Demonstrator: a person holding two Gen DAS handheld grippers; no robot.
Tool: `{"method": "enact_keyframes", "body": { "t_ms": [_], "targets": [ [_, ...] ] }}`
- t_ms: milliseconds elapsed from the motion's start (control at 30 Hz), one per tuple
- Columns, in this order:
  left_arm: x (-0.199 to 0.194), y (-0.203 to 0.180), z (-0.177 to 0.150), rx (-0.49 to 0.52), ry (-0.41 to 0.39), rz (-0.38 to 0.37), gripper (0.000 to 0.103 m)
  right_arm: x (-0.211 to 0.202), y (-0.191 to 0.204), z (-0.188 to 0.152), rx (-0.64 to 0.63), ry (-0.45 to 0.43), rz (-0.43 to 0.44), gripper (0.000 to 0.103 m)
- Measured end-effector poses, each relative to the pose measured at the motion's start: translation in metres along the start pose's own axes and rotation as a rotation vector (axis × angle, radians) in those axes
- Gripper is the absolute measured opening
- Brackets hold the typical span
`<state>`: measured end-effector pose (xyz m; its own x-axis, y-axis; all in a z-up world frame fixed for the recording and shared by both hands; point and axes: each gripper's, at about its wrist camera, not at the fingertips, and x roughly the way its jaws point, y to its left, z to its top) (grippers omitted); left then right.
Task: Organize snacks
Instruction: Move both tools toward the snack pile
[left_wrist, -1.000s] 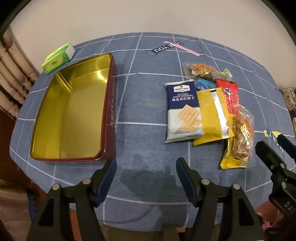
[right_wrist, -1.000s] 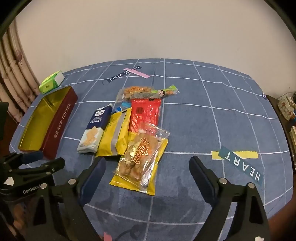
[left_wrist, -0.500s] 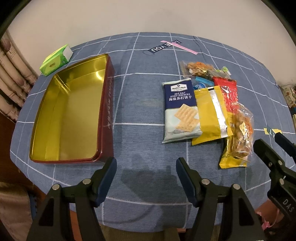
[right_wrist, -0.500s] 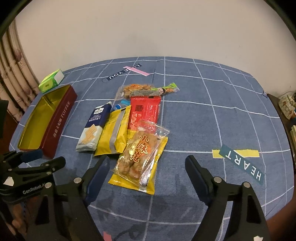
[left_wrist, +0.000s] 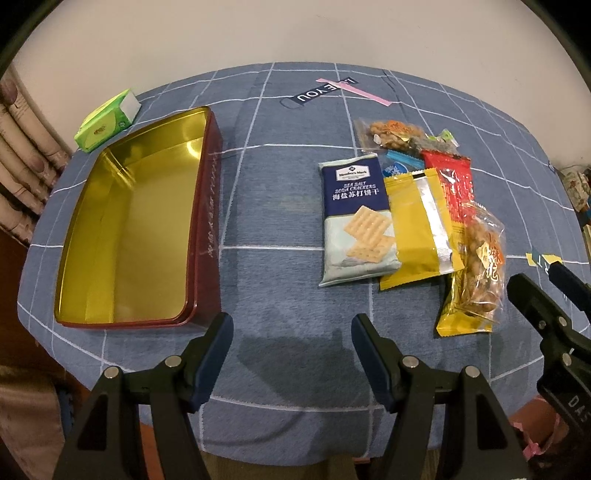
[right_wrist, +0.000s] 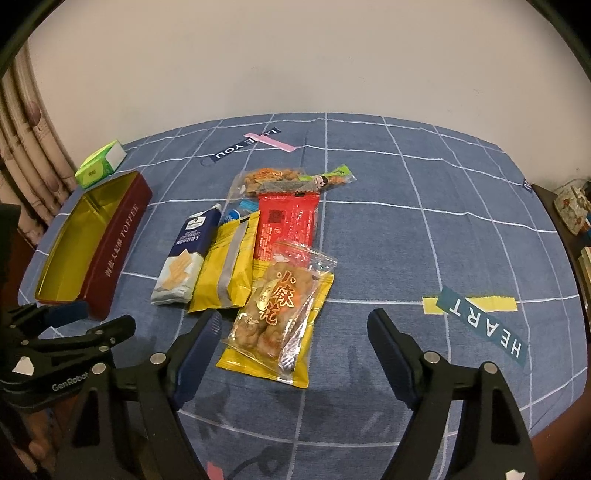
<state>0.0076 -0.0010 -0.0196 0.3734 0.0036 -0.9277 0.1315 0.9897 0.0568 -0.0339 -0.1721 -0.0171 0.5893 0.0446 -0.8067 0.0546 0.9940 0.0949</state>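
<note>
- Snacks (right_wrist: 255, 258) lie clustered right of the toffee tin (left_wrist: 207, 229), bare cloth (left_wrist: 269, 206) between.
- Left gripper (left_wrist: 291, 332) and right gripper (right_wrist: 291, 328) both gape, holding nothing.

Dark red rectangular metal tin (right_wrist: 118, 251) with gold interior: side wall printed "TOFFEE" after Chinese characters too small to read. Navy and pale blue cracker packet (left_wrist: 356, 219): "Member's Mark", "SEA SALT SODA CRACKERS", then "海盐苏打饼干". Clear-fronted yellow bag of fried dough twists (right_wrist: 280, 314): large red "小麻花". Blue grid-patterned tablecloth (right_wrist: 406, 229): appliqué labels "YOU" and "HEART". Black left gripper (right_wrist: 79, 323): "GenRobot", cut off at the edge. Black right gripper (left_wrist: 546, 284): "DAS", partly cut off.
</note>
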Motion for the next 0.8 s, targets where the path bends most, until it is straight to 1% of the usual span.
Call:
{"method": "enact_keyframes", "body": {
  "t_ms": [400, 467, 567, 800],
  "targets": [
    [0.0020, 0.0002, -0.0006, 0.007, -0.002, -0.002, 0.068, -0.0005, 0.0045, 0.0002, -0.006, -0.001, 0.003, 0.077],
    [0.0017, 0.0007, -0.0010, 0.009, -0.003, -0.002, 0.068, 0.0005, 0.0058, 0.0000, -0.006, 0.001, 0.007, 0.072],
    [0.0006, 0.0017, -0.0014, 0.010, -0.005, -0.005, 0.068, 0.0031, 0.0057, -0.0004, 0.002, 0.012, 0.018, 0.067],
    [0.0004, 0.0024, -0.0006, 0.005, -0.006, -0.005, 0.068, 0.0064, 0.0077, -0.0008, 0.004, 0.023, 0.016, 0.067]
  ]
}}
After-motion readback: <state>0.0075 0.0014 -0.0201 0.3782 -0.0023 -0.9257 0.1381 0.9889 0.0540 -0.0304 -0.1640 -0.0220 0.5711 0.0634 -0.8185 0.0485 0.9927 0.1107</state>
